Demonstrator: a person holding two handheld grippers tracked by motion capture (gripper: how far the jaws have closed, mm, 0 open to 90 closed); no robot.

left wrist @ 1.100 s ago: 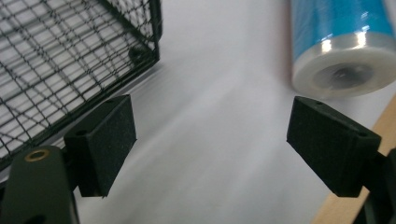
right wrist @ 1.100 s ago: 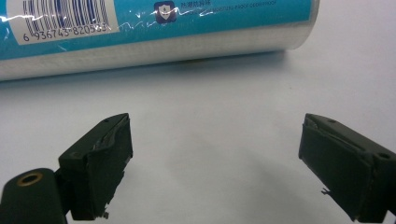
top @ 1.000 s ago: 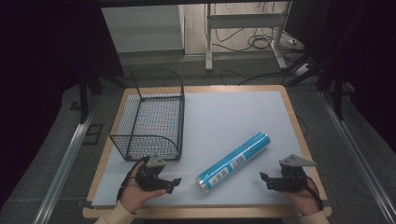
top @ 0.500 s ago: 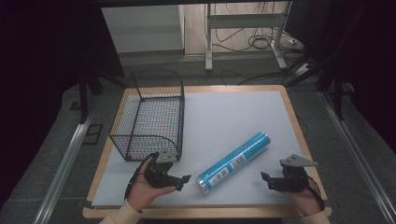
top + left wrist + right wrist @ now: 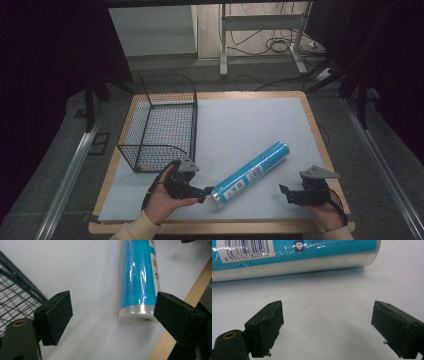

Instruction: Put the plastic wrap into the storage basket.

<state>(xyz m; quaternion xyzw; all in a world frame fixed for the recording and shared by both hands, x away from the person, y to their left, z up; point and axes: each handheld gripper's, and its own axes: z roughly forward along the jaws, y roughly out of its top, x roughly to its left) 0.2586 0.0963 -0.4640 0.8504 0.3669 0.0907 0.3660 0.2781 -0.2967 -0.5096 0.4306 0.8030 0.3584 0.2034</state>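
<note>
Left tongs agape beside blue tube

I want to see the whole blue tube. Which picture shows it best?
The high view: the blue tube lies there end to end on the table, beside the basket. The left gripper view shows just its near end and part of its body; the right gripper view shows a close stretch with the barcode.

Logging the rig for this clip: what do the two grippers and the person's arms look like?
Both grippers, left and right, are black, each with a grey three-cornered plate on top. Their jaws carry blocky black pads, worn on the right gripper. A light sleeve cuff shows at the left wrist.
</note>
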